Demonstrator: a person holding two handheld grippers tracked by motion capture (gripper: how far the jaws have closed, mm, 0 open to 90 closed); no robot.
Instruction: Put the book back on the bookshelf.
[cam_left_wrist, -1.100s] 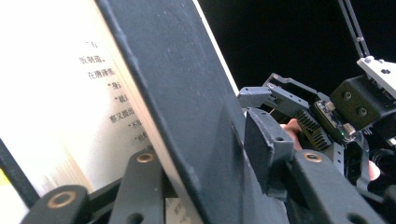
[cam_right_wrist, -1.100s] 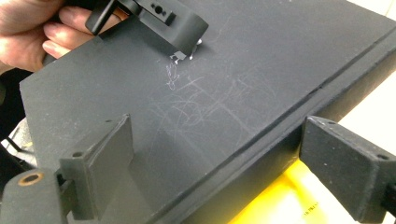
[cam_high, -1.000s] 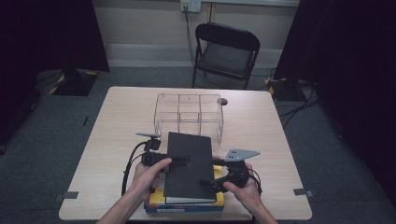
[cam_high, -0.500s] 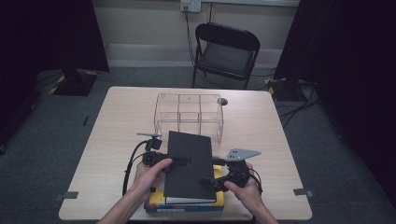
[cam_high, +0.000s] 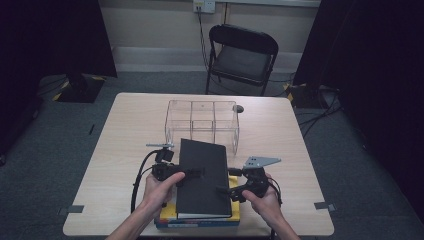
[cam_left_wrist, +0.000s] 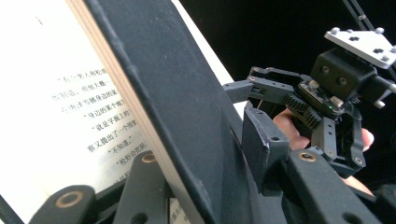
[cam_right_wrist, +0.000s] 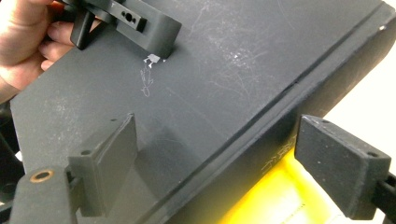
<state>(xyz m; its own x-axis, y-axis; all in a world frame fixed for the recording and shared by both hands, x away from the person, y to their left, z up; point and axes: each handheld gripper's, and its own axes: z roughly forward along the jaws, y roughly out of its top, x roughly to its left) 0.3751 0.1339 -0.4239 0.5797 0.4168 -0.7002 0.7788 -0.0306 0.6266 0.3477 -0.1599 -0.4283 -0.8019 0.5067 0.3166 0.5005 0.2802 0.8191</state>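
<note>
A black hardcover book (cam_high: 201, 177) was noted at the near edge of the pale wooden table (cam_high: 125, 145), lying atop a short stack that included a yellow book (cam_high: 234, 200) and a blue one (cam_high: 165, 223). Its long axis ran from the person towards the clear plastic compartment box (cam_high: 201, 120) just beyond it.

The left gripper (cam_high: 186, 173) was seen clamped on the front cover at the book's left long edge, one jaw above the cover and one beneath; its jaws had just been closing onto that cover. In the left gripper view the cover (cam_left_wrist: 163, 102) was lifted off the printed page (cam_left_wrist: 56, 93), so the book stood partly open.

The right gripper (cam_high: 224, 190) sat at the spine side, jaws spread, straddling the spine (cam_right_wrist: 299, 93) with gaps visible on both sides; nothing was pressed. It was judged the nearer tool for steadying the spine while the cover is swung from the left.

Lines of Chinese text were visible on the page, too small to be read with confidence. No legible cover title was found, only scratches and a faint embossed mark near the spine.
</note>
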